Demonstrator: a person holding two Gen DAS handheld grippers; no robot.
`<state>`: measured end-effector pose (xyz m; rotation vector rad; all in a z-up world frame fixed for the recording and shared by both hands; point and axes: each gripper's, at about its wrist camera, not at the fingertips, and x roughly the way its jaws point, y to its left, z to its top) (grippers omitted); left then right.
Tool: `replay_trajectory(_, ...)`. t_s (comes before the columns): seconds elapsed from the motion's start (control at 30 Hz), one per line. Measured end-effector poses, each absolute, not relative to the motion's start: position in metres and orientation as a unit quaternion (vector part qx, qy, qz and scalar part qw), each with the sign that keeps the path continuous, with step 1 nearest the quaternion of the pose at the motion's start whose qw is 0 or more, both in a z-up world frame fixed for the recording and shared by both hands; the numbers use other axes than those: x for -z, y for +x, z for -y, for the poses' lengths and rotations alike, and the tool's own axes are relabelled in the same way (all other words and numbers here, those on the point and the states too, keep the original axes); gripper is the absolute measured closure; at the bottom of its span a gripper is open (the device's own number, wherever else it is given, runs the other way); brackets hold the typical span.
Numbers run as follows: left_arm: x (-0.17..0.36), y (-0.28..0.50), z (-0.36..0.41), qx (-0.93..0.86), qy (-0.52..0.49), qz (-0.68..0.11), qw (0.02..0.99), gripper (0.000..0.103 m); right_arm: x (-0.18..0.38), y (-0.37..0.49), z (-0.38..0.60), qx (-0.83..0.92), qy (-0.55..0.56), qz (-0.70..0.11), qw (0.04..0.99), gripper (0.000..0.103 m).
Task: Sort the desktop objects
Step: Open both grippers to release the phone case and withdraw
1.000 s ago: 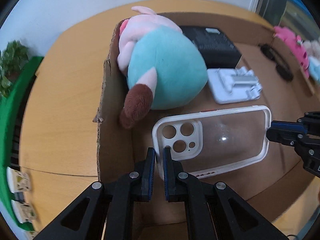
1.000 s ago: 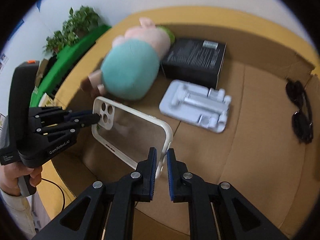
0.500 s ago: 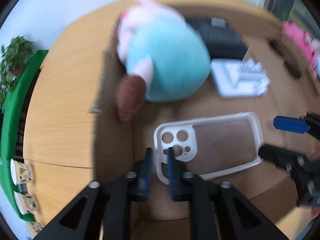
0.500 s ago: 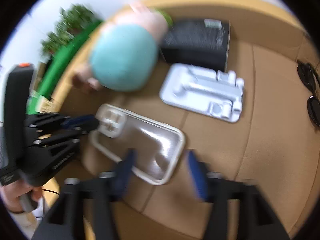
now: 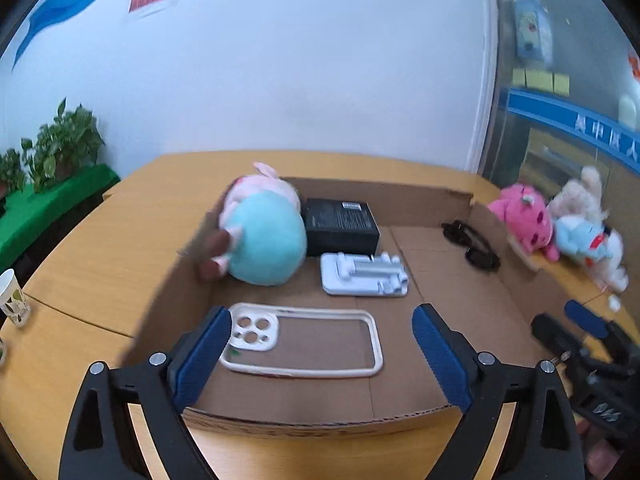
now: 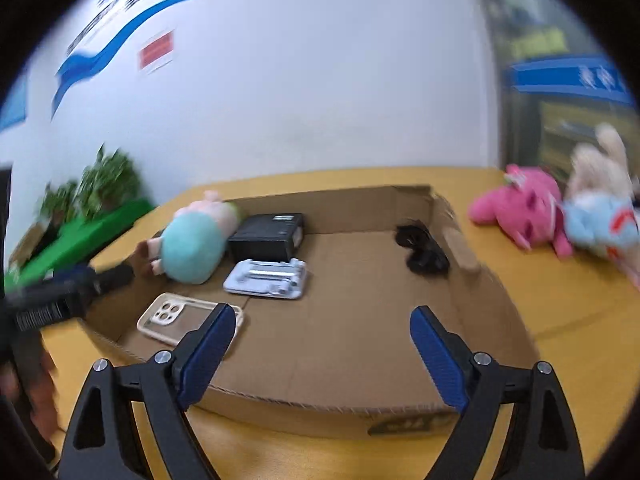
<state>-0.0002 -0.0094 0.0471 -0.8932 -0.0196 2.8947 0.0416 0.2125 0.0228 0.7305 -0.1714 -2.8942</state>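
Where the floor of the cardboard box [image 5: 400, 200] runs toward its near wall, the phone case [image 5: 302, 338] lies flat, clear-backed with a whitish rim, its camera cutouts toward the left side of the box. Nothing grips it: the left gripper [image 5: 322, 354] stands above the near wall with its blue-padded fingers spread wide on either side of the case, touching neither end. The right gripper [image 6: 322, 354] is likewise splayed wide and holds nothing, hovering over the near wall further to the right, with bare cardboard floor between its fingers.

Just beyond the case sits a white moulded tray [image 5: 364, 278] (its ridged insert shows in both views), and behind that a black carton [image 5: 340, 226] lies flat. Touching the carton's left side is a teal and pink plush toy [image 5: 264, 246], leaning into the left wall of the box. A pair of dark sunglasses [image 5: 472, 246] rests near the far right corner of the box floor.

Outside the box, on the wooden table [image 5: 120, 240], a pink plush [image 6: 520, 206] and a pale blue one [image 6: 600, 228] lie together to the right. A paper cup [image 5: 12, 298] stands at the table's left edge, with potted plants [image 5: 60, 144] beyond.
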Motion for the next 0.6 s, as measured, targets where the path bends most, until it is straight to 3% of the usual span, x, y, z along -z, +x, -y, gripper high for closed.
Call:
replay_trajectory(0.13, -0.011, 0.009, -0.009, -0.956, -0.292, -0.031, 0.032, 0.009, -0.011, 0.038, -0.205, 0.968, 0.241, 0.040, 0.059, 0.014)
replay_trajectory(0.2, -0.010, 0.014, -0.008, -0.962, -0.269, -0.028, 0.026, 0.000, -0.006, 0.041, -0.206, 0.969, 0.239, 0.026, 0.052, 0.013)
replay_trajectory(0.43, -0.008, 0.021, -0.007, -0.970, -0.238, -0.028, 0.026, 0.000, -0.002, 0.040, -0.198, 0.973, 0.229, -0.004, 0.033, 0.012)
replay_trajectory(0.6, -0.006, 0.019, -0.007, -0.970, -0.240, -0.029, 0.029, 0.000, 0.000, 0.035, -0.198, 0.971, 0.235, -0.003, 0.045, 0.002)
